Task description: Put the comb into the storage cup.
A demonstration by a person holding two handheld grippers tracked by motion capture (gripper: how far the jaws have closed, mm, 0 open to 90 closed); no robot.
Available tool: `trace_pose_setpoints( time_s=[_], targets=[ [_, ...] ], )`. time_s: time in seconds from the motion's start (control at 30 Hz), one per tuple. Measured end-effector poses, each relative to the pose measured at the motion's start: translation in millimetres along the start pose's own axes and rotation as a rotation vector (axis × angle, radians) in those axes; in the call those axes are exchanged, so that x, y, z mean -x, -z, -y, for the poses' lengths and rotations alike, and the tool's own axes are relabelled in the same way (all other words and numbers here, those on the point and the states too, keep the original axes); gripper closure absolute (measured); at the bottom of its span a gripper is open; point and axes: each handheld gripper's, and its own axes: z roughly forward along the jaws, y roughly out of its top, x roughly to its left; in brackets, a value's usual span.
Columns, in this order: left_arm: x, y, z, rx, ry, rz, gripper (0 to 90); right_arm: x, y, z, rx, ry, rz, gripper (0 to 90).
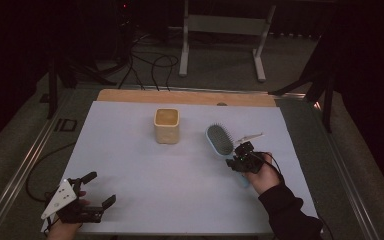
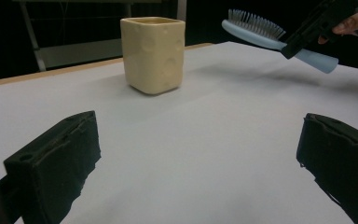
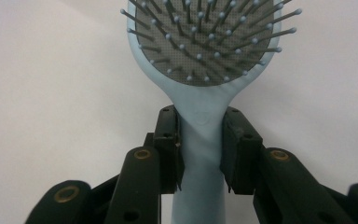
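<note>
Between the jaws of the right gripper [image 3: 200, 149] sits the handle of a light-blue hairbrush [image 3: 205, 60], pinched just below the point where the handle widens into the head. The jaws press on both flat sides of the neck, and the bristled face looks up toward that gripper's camera. In the left gripper view the brush hangs clear of the table [image 2: 223, 140], head forward of the gripper and the handle end trailing behind it toward the person's hand [image 1: 262, 172].

Handling judgement: the brush looks like moulded plastic, light and rigid, with a smooth handle that could swivel in a narrow pinch (the head end carries more weight, so it may droop). The neck is the sound place to hold; the pins and cushioned pad are soft and would give no purchase.

The left gripper [image 1: 97, 189] rests low near the person's edge of the table, jaws spread wide and holding nothing. Ahead of it, well apart, stands a cream square cup [image 2: 153, 53], upright; the brush is beyond and to the right of that cup.
</note>
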Motion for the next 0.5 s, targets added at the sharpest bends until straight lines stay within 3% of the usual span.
trace_pose_setpoints(
  time_s=[0.5],
  targets=[
    [-0.4,-0.2,0.2,-0.002,0.0,0.001,0.0,-9.8,11.4,-6.6,0.151,0.038,-0.036,70.3]
  ],
)
